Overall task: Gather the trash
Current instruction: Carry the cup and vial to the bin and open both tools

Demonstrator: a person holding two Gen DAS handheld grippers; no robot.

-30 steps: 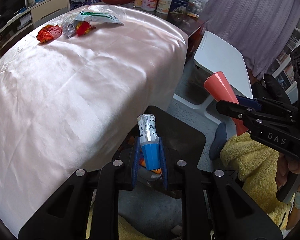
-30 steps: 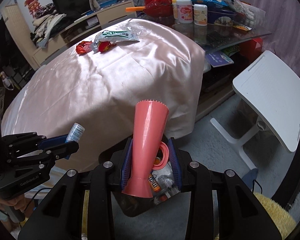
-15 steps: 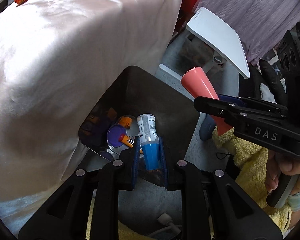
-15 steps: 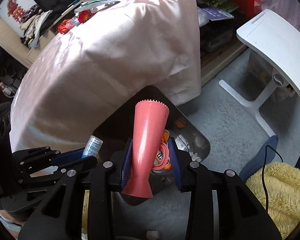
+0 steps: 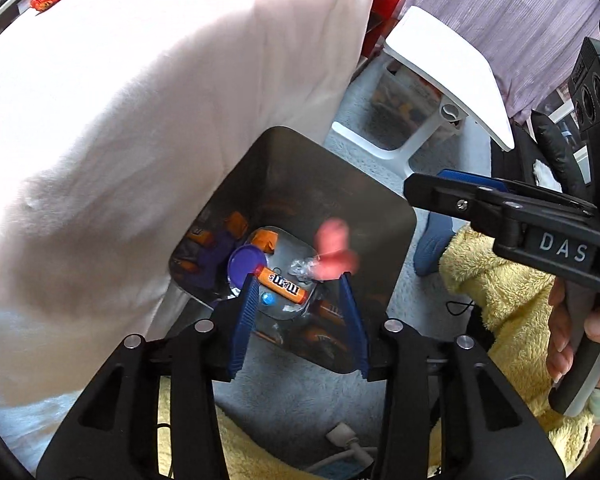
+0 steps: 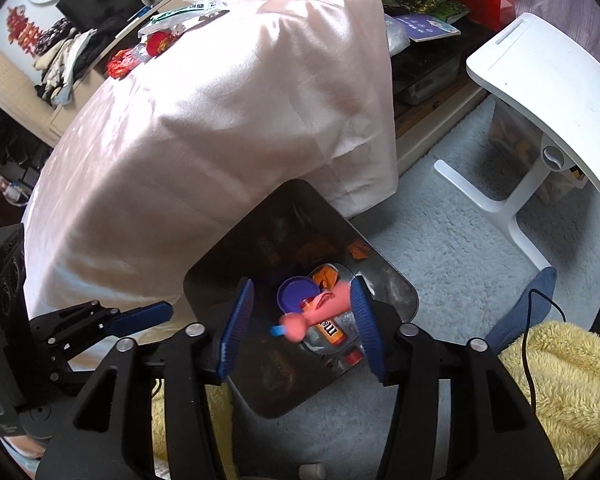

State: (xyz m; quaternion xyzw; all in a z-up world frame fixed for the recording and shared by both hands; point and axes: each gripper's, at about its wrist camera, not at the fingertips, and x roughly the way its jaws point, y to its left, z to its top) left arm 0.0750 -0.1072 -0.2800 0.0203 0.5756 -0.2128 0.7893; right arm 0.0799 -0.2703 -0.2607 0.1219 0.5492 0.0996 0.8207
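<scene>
Both the left gripper [image 5: 298, 296] and the right gripper [image 6: 302, 320] have just been opening; their fingers are spread, holding nothing, above the dark bin [image 6: 400, 280]. The pink cone [image 6: 320, 310] drops blurred inside it. Far on the bench [image 6: 220, 120] lie red wrappers [image 6: 120, 65], nearer the left gripper

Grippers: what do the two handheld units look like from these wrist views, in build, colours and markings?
Both are matte black plastic linkages with silver pivot screws and ribbed blue finger pads. The left gripper and the right gripper look alike head-on. Side-on, the right one carries white "DAS" lettering and a grey handle in the person's hand, with a light blue cuff at the wrist.
</scene>
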